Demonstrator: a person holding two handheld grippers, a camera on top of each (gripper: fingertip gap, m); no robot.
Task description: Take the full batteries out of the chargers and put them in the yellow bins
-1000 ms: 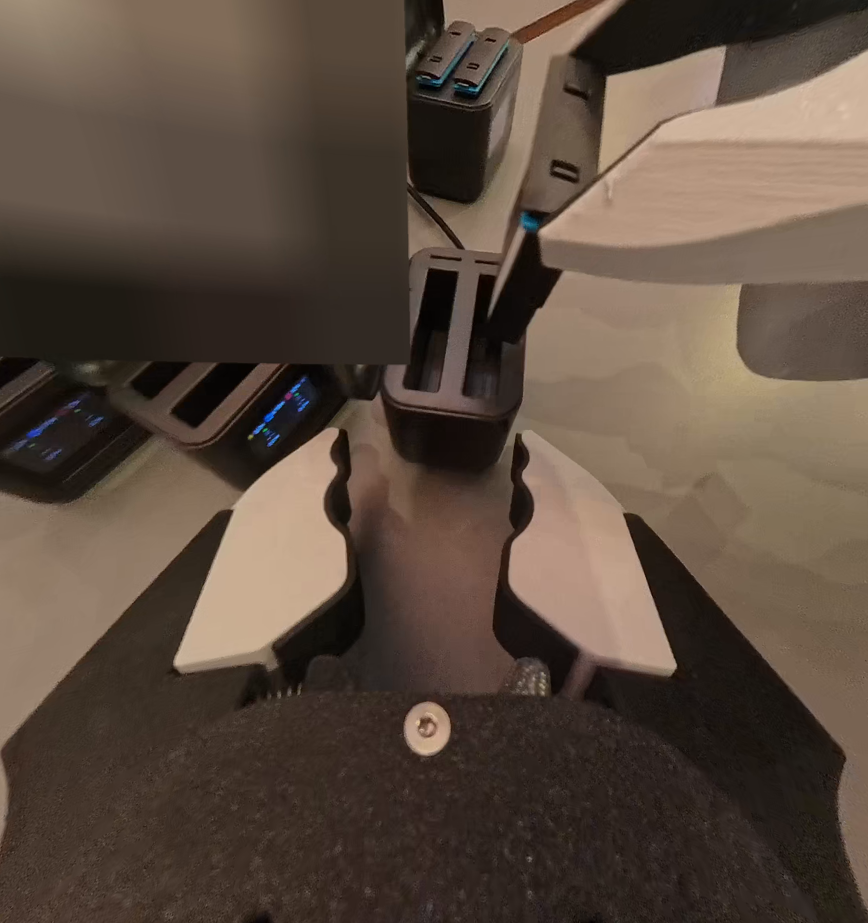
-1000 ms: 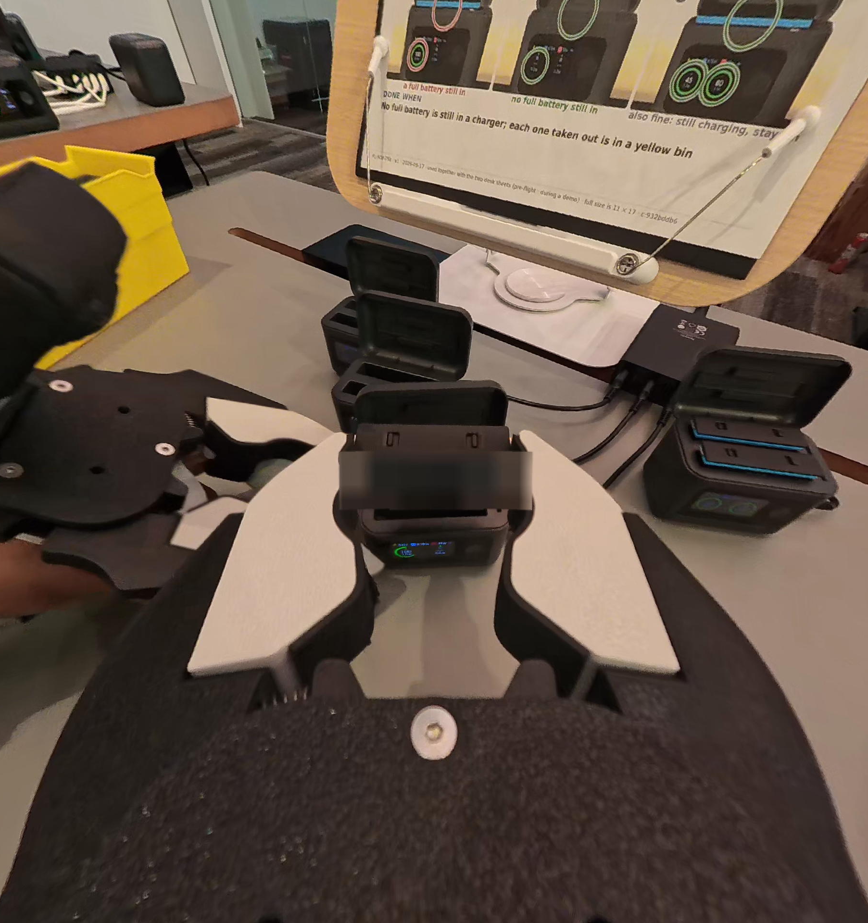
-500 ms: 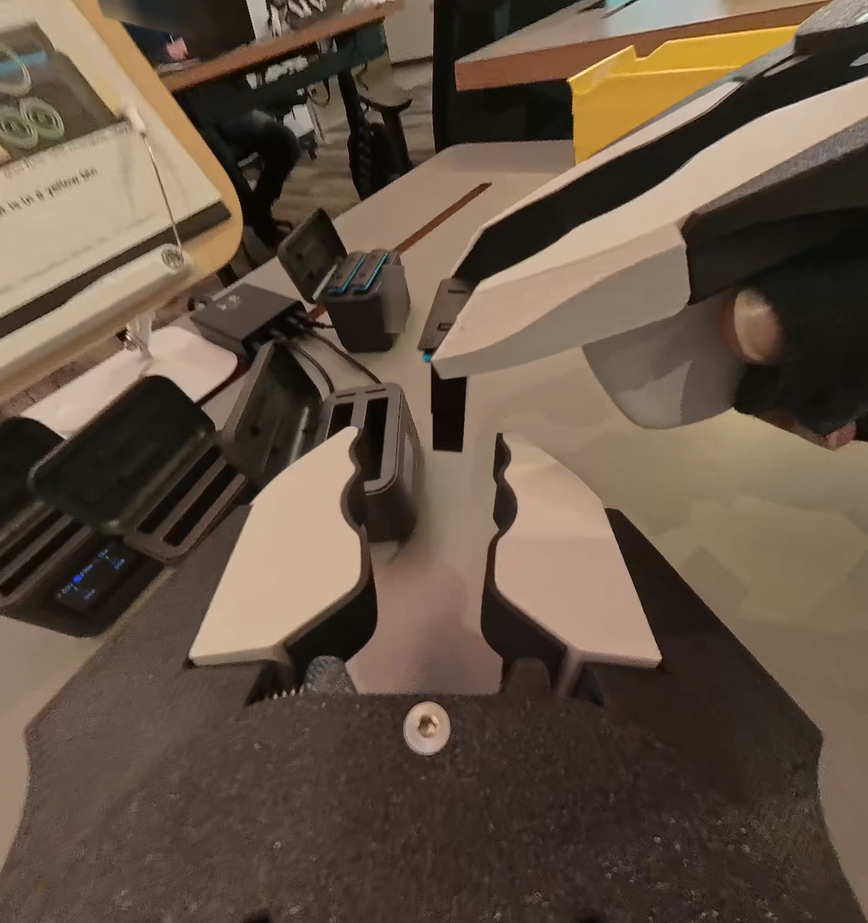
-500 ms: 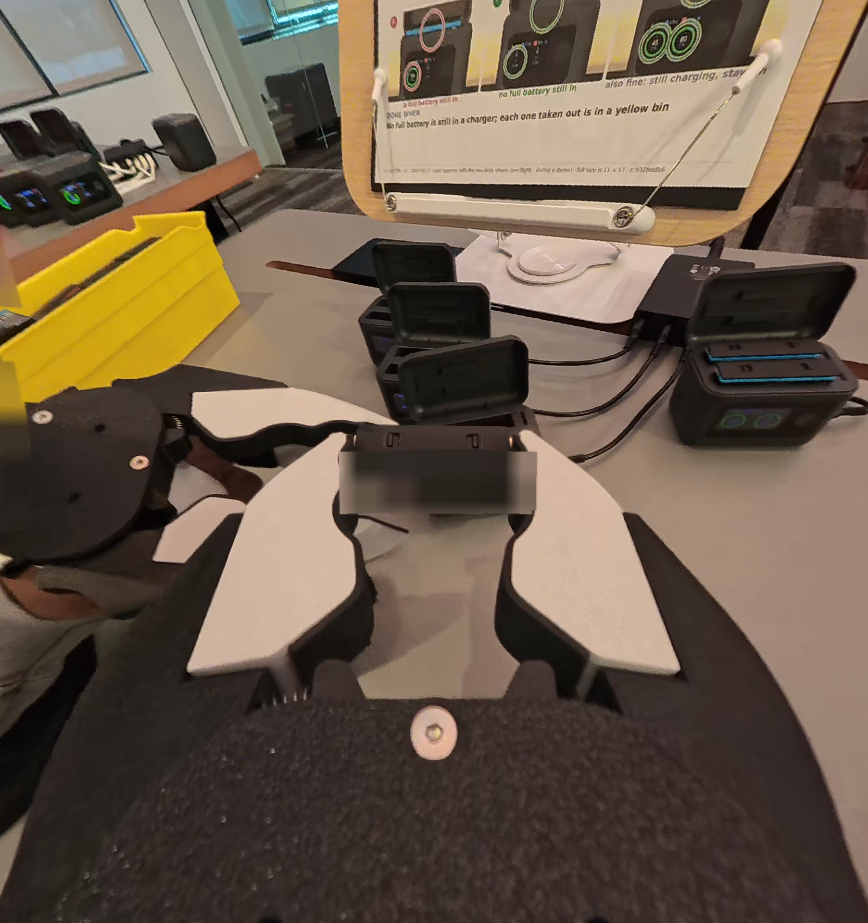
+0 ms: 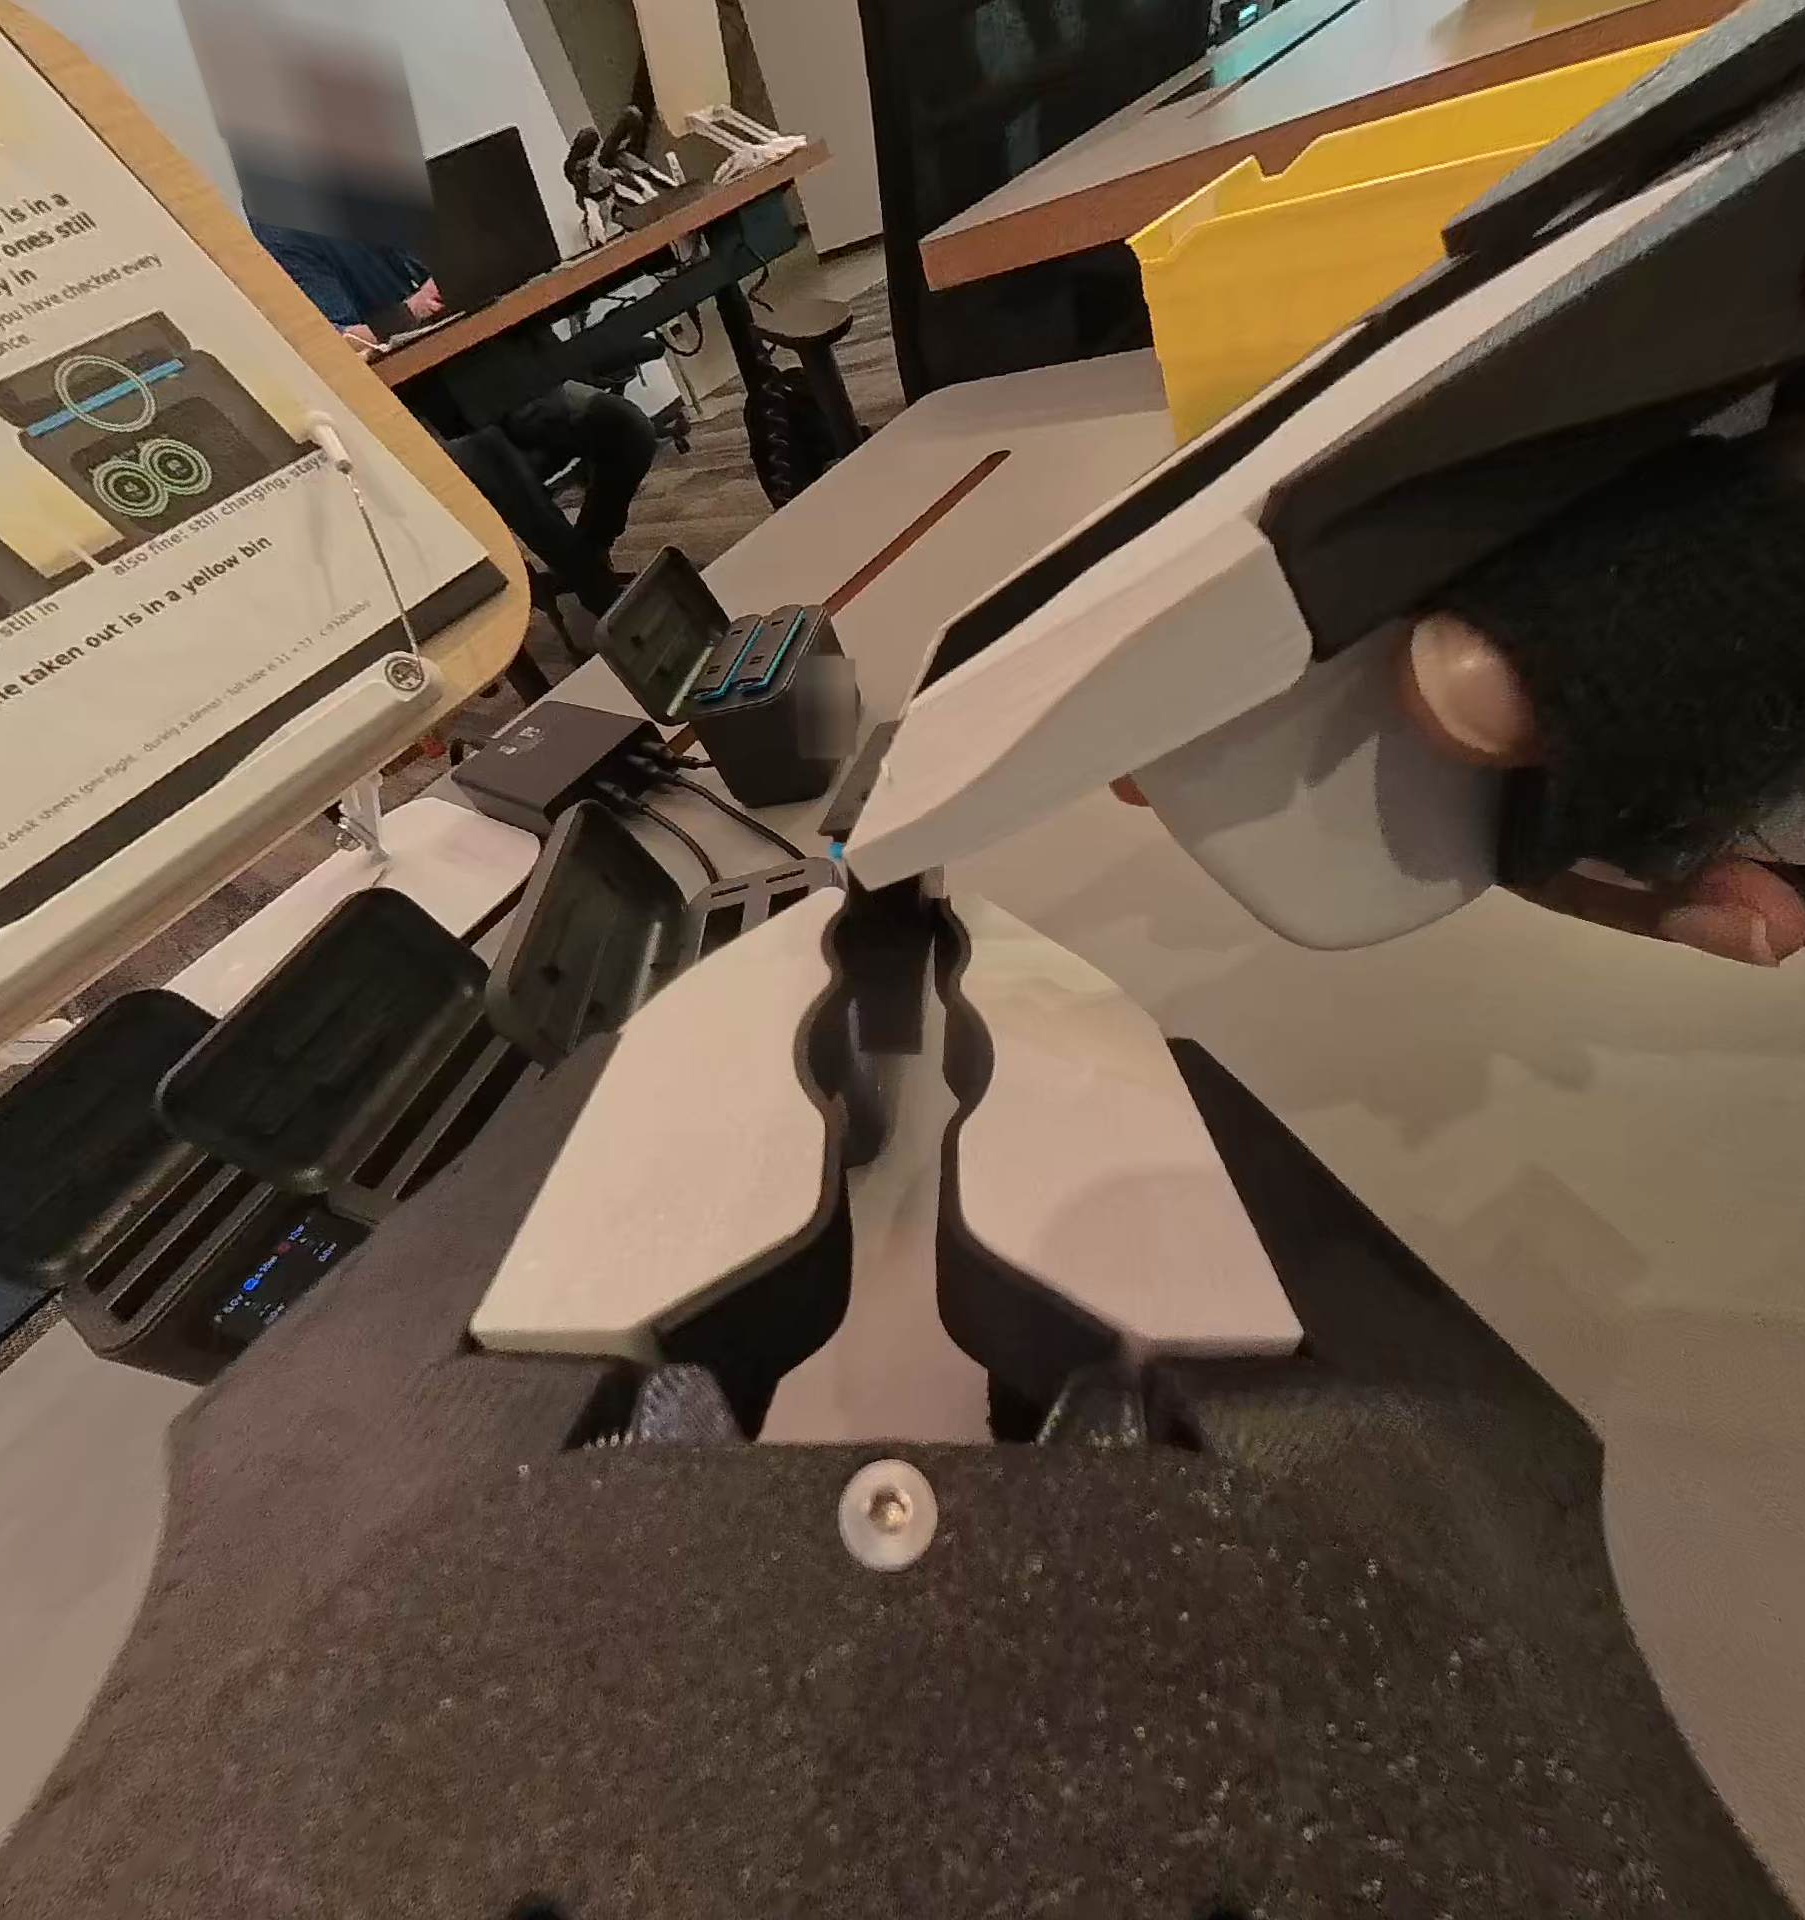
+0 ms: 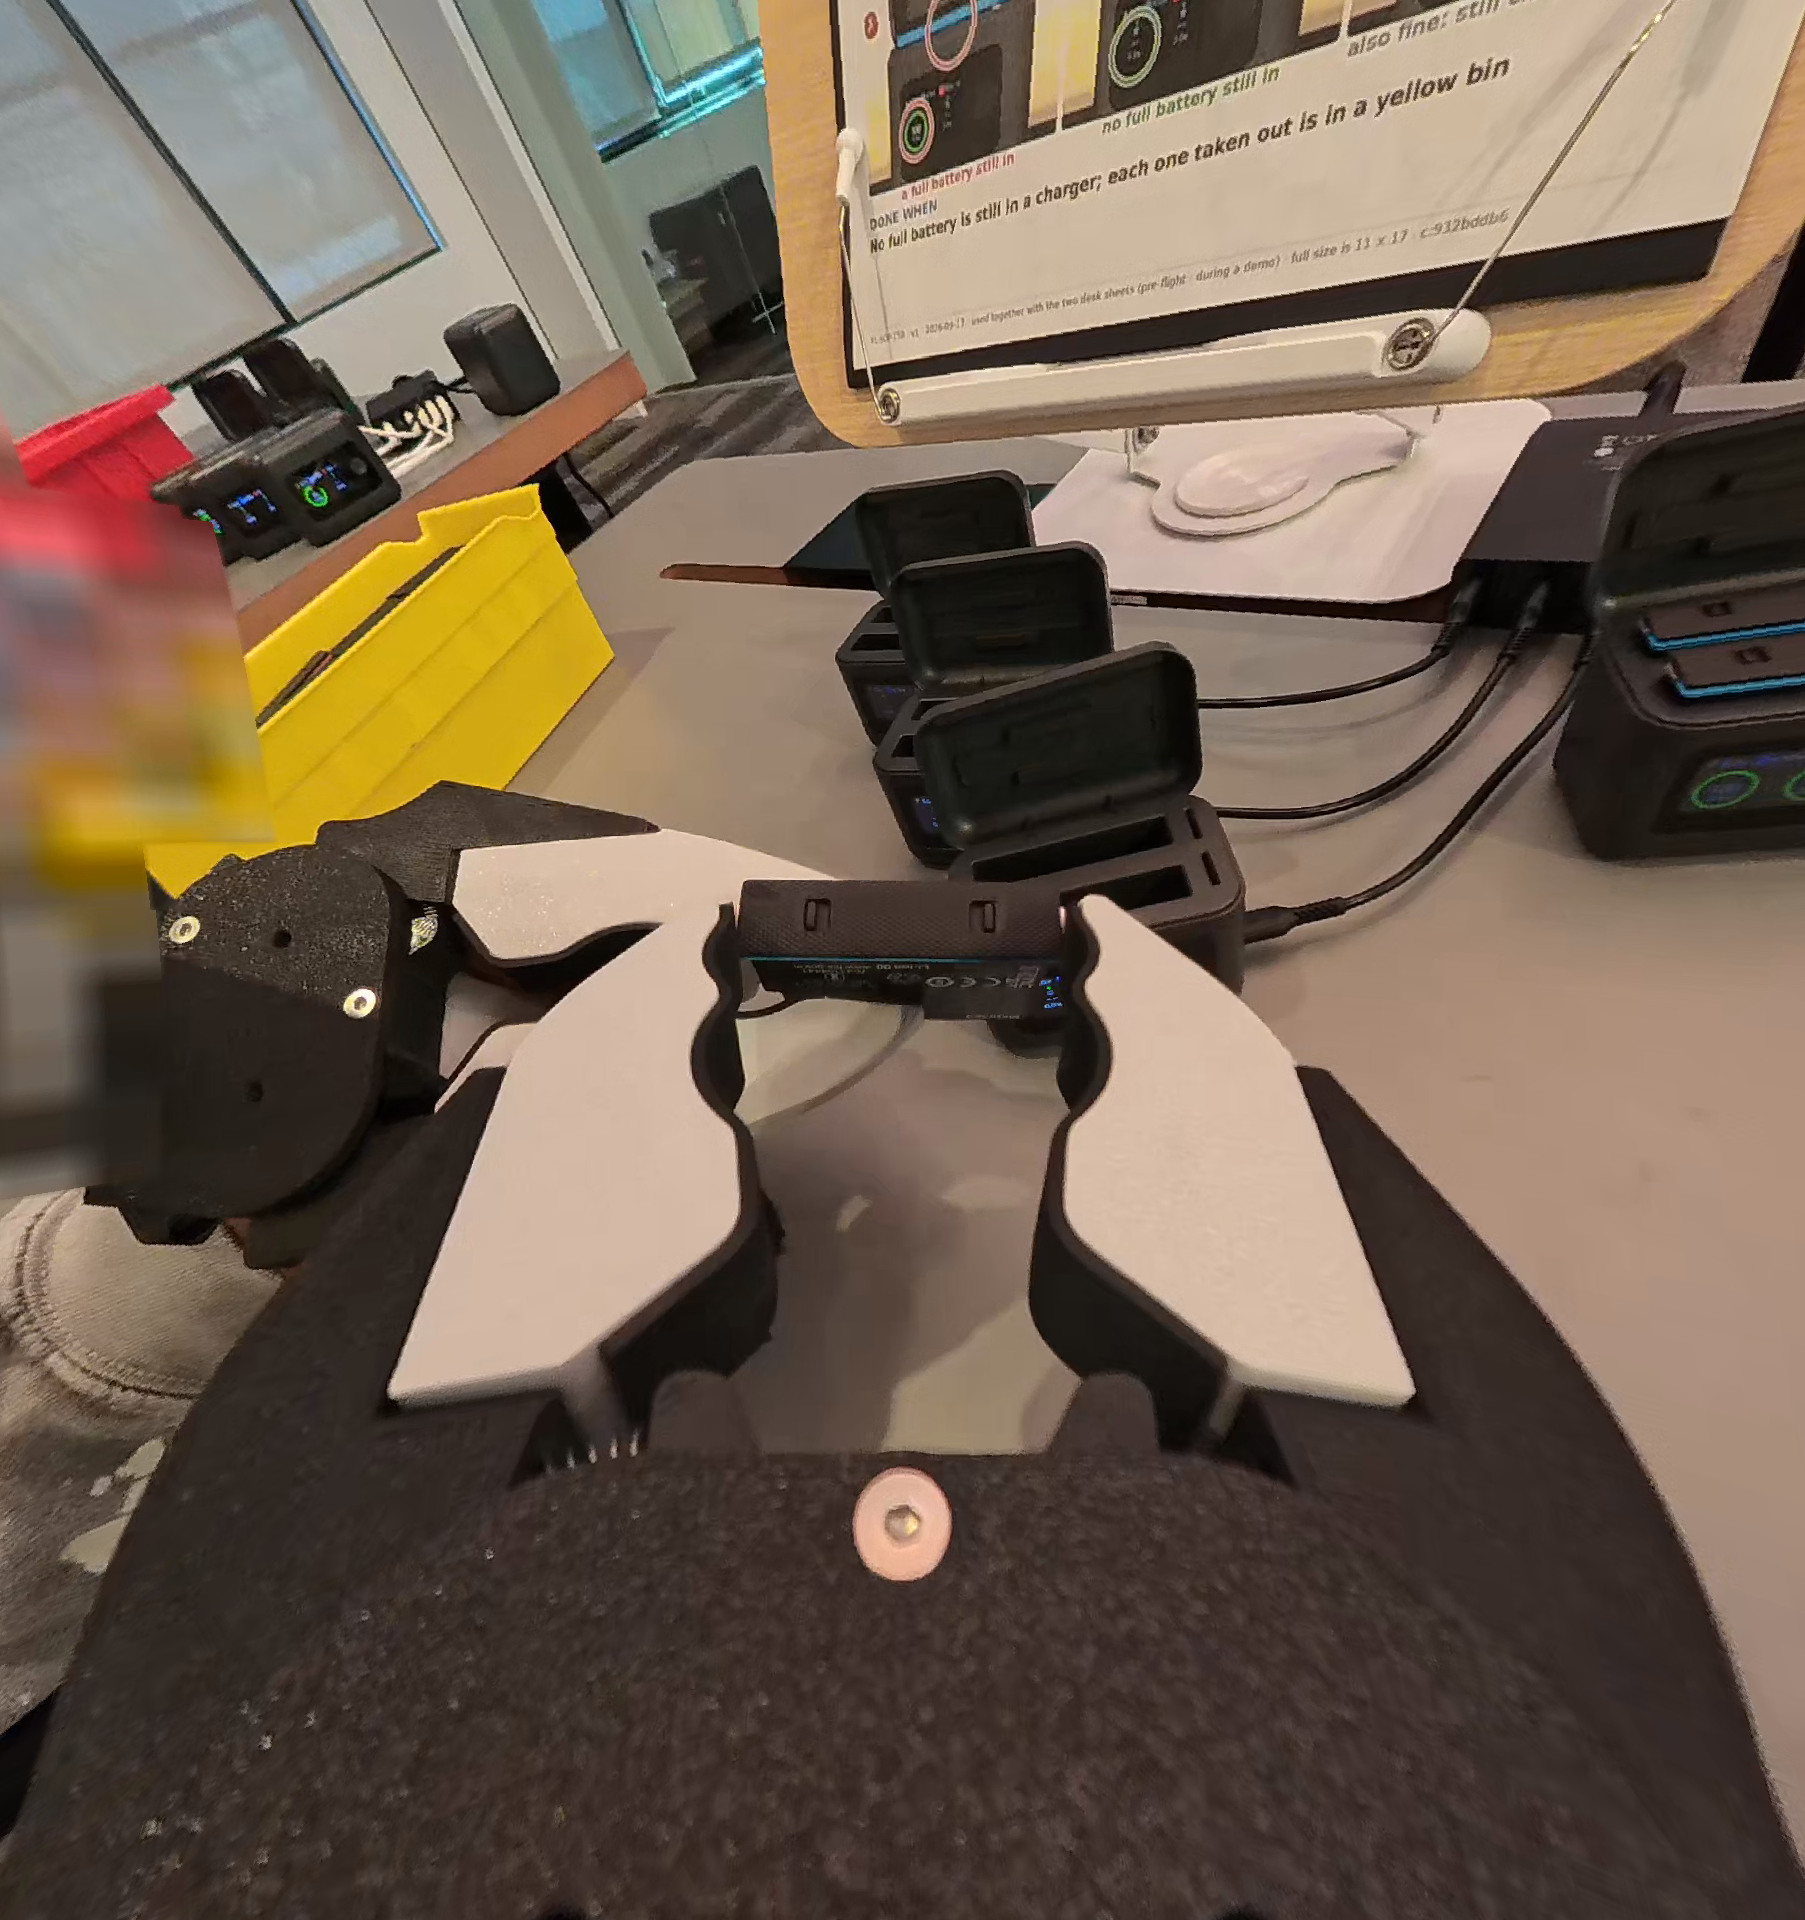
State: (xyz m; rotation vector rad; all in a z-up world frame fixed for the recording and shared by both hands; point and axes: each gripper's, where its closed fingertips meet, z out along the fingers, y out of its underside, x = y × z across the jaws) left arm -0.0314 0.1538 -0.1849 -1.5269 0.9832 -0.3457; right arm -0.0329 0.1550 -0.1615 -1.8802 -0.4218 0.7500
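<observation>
The right gripper (image 6: 903, 971), matte white fingers with scalloped black inner edges on a grainy black body, is clamped on a slim black battery (image 6: 893, 951) with a pebbled top and a thin blue edge line, held crosswise between its tips above the smooth grey table (image 6: 1500, 1091). In the left wrist view the left gripper (image 5: 893, 961), of the same build, has its jaws drawn close around the lower end of that battery (image 5: 885, 997), which hangs from the right gripper's tips; whether its pads actually press on it cannot be told. Just beyond the right gripper's tips stands a black box-shaped charger (image 6: 1116, 883) with rounded corners, its hinged lid up and its slots empty; two more open-lidded chargers (image 6: 981, 623) line up behind it, with black cables running off to the right. Far right of that gripper, another charger (image 6: 1729, 727) holds two blue-edged batteries side by side, with green rings lit on its front screen. To the left, past the left gripper, sits a glossy yellow bin (image 6: 430, 665) of ribbed plastic; its contents are hidden. A rounded wooden board (image 6: 1293, 208) carrying a printed sheet stands upright at the far side.
</observation>
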